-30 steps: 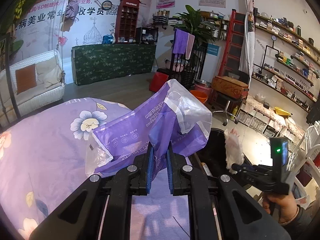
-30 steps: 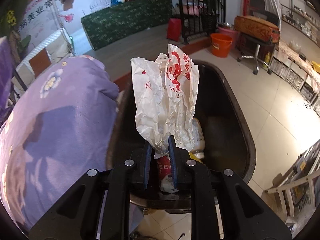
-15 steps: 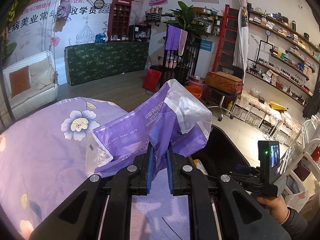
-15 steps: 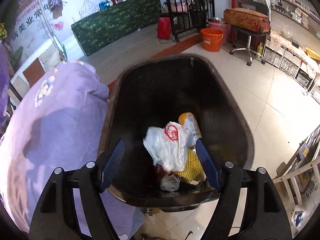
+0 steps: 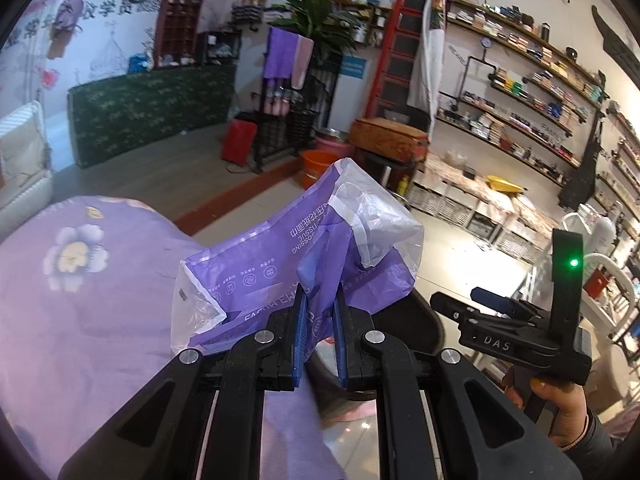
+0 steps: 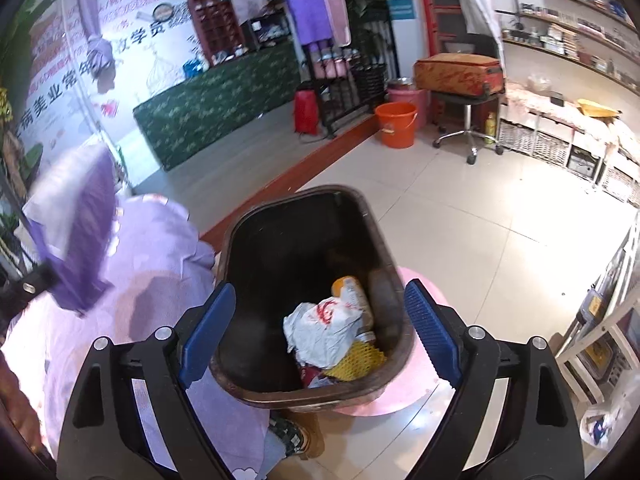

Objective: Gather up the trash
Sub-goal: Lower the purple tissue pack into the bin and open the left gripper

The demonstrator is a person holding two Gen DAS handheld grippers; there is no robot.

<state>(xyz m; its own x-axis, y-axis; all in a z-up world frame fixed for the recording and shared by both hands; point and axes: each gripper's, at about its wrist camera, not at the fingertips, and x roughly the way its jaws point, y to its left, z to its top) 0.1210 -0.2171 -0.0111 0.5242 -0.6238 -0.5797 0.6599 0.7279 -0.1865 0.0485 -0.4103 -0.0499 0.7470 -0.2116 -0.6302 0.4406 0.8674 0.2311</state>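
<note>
My left gripper [image 5: 319, 334] is matt black plastic with blue ribbed pads [image 5: 301, 336] and shiny metal screws. The wrapper [image 5: 280, 268] between them is thin, glossy purple film, clear and crinkled at its ends. My right gripper [image 6: 318, 334] has the same matt black body and ribbed blue pads [image 6: 430, 330]. The bin [image 6: 248, 240] looks like smooth dark plastic. In it lie a crumpled white plastic bag [image 6: 320, 330] and yellow foam netting [image 6: 356, 362]. The bedspread [image 5: 80, 280] is soft matt cloth. The floor [image 6: 500, 248] is glossy tile.
</note>
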